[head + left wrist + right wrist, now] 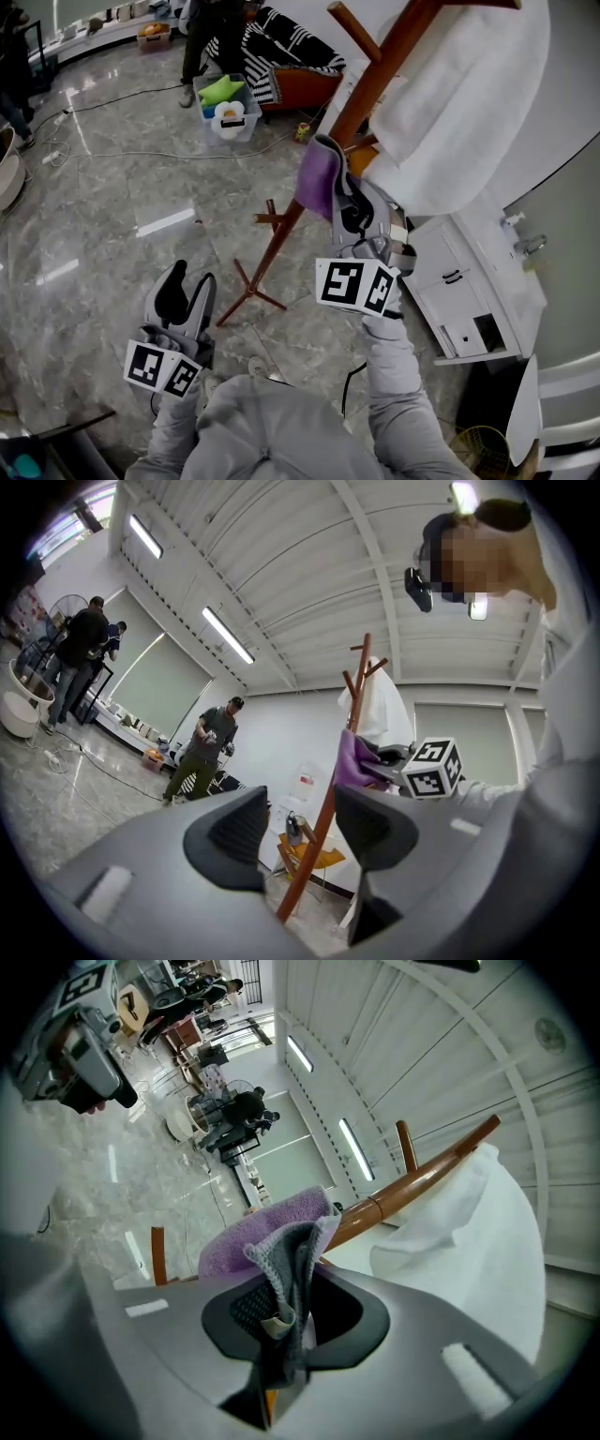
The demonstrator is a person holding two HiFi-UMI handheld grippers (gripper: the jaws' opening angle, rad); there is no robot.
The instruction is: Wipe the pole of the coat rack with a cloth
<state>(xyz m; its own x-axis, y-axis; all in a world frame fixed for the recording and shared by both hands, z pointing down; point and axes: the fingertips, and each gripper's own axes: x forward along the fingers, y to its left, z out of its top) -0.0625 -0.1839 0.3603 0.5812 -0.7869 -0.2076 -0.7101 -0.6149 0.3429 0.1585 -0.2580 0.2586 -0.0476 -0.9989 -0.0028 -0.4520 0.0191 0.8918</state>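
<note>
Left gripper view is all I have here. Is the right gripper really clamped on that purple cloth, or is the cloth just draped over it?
Observer: Clamped. The right gripper view shows the right gripper shut on the purple cloth, which bunches up out of it.
Operator: Where on the rack is the cloth?
Observer: In the head view it appears to lie against the pole, high up, just below the white garment that hangs on the rack.
Operator: And how does my left gripper sit relative to the rack?
Observer: The head view shows the left gripper low and near the person's body, apart from the pole and touching nothing.
</note>
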